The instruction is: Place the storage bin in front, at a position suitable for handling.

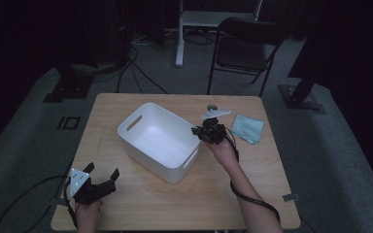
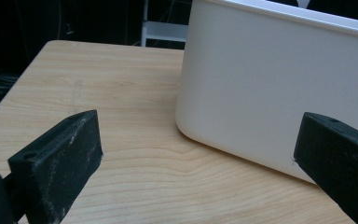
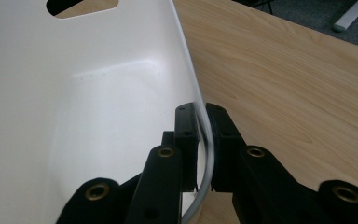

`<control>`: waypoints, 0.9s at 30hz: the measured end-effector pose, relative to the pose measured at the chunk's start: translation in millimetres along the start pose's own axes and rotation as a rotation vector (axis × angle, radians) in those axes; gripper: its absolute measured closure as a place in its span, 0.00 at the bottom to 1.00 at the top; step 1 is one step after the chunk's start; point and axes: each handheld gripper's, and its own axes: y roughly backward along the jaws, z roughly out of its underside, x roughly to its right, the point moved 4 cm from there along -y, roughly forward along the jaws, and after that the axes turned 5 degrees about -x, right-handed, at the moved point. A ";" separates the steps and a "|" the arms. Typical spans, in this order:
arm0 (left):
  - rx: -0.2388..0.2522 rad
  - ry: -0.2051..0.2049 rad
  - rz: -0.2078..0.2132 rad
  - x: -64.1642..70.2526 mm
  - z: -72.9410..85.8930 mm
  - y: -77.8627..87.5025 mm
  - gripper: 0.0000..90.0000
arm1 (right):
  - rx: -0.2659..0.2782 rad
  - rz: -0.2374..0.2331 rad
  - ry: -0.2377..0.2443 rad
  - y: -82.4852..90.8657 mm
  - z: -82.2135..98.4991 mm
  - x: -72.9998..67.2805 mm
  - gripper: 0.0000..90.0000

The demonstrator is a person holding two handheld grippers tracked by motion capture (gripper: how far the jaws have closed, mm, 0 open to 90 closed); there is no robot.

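A white plastic bin [image 1: 150, 162] with handle slots stands in the middle of the wooden table [image 1: 175, 204]. My right gripper [image 1: 196, 130] is at the bin's right rim. In the right gripper view the right gripper [image 3: 203, 116] is shut on the bin's thin wall [image 3: 98, 93], one jaw inside and one outside. My left gripper [image 1: 102, 170] rests near the table's front left corner, open and holding nothing. In the left gripper view the left gripper [image 2: 200, 140] faces the bin's outer side [image 2: 270, 79], a short way off.
A blue-grey cloth [image 1: 247, 127] lies flat on the table right of the bin. A small round grey spot [image 1: 212, 107] sits near the table's far edge. A black folding chair [image 1: 245, 48] stands beyond the table, with cables on the floor.
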 end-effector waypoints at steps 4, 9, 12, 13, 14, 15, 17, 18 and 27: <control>-0.030 -0.004 0.000 2.9 0.2 0.4 0.01 | 0.000 -0.003 0.007 5.1 4.8 -0.2 0.93; -0.034 0.007 0.002 4.1 -0.8 2.0 0.01 | -0.006 -0.007 0.014 12.4 11.5 -1.7 0.93; -0.050 -0.016 0.024 5.7 0.9 2.5 0.01 | -0.009 -0.009 0.019 15.9 14.6 -2.4 0.93; -0.059 -0.031 0.026 6.8 1.7 2.7 0.01 | -0.010 -0.010 0.020 16.6 15.3 -2.6 0.93; -0.060 -0.036 0.040 7.9 1.8 2.9 0.01 | -0.011 -0.011 0.021 17.9 16.4 -3.1 0.93; -0.060 -0.041 0.047 8.6 1.9 3.3 0.01 | -0.012 -0.012 0.026 18.8 17.4 -3.2 0.93; -0.063 -0.045 0.047 9.4 1.8 3.6 0.01 | -0.012 -0.012 0.026 19.6 18.0 -3.4 0.93; -0.061 -0.044 0.059 10.6 1.6 3.9 0.01 | -0.012 -0.016 0.028 20.5 19.0 -3.6 0.93; -0.077 -0.029 0.062 10.6 3.2 1.7 0.01 | -0.013 -0.039 0.027 32.3 30.5 -5.4 0.93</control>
